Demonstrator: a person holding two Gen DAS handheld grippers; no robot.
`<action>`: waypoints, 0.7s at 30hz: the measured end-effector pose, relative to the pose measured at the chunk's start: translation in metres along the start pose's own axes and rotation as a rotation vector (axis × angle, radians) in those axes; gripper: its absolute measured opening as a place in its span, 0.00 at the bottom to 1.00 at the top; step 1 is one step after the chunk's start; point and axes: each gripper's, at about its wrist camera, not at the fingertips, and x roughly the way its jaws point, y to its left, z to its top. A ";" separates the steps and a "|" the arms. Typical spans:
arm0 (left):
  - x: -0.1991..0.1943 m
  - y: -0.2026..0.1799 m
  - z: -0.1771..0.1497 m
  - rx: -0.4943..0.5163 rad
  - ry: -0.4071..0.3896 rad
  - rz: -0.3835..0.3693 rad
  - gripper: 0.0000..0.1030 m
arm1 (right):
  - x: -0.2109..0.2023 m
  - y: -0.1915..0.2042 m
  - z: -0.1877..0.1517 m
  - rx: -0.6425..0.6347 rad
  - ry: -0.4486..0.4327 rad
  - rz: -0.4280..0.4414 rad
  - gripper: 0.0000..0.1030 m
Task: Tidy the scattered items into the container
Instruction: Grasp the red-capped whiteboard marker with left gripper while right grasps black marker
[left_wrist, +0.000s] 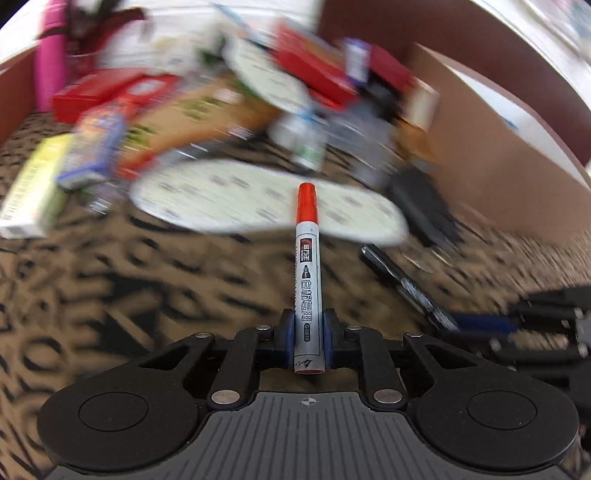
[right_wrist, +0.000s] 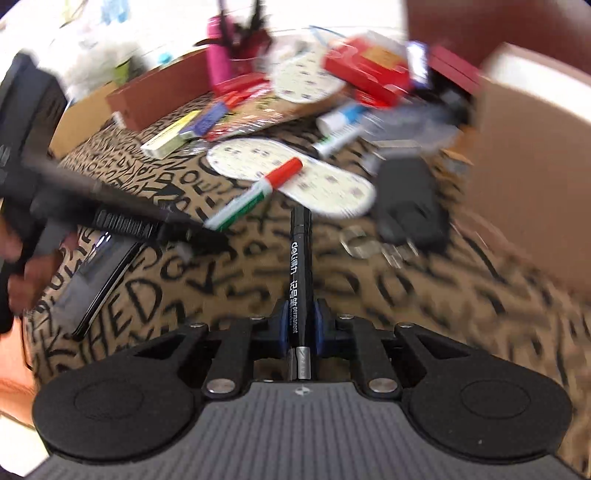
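My left gripper (left_wrist: 307, 325) is shut on a red-capped whiteboard marker (left_wrist: 307, 258) that sticks forward above the patterned cloth. It also shows in the right wrist view (right_wrist: 255, 194), held by the left gripper (right_wrist: 207, 230) at the left. My right gripper (right_wrist: 300, 317) is shut on a black permanent marker (right_wrist: 300, 258); that marker shows in the left wrist view (left_wrist: 406, 284). A brown cardboard box (right_wrist: 528, 177) stands at the right, another box (right_wrist: 162, 88) at the back left.
Two white insoles (right_wrist: 288, 173) lie ahead on the cloth. Behind them lie red boxes (right_wrist: 369, 70), a tube (right_wrist: 340, 136), a yellow-green box (right_wrist: 170, 136), a pink bottle (right_wrist: 218, 51). A black charger (right_wrist: 406, 203) and a phone (right_wrist: 99, 280) lie on the cloth.
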 end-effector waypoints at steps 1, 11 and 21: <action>-0.002 -0.010 -0.005 0.013 0.002 -0.015 0.12 | -0.007 -0.002 -0.006 0.023 0.000 -0.002 0.16; 0.009 -0.048 0.003 0.039 -0.009 0.079 0.63 | -0.014 -0.006 -0.007 0.011 -0.006 -0.019 0.22; 0.020 -0.061 0.003 0.103 -0.019 0.115 0.10 | -0.001 -0.007 -0.003 0.011 -0.001 -0.040 0.17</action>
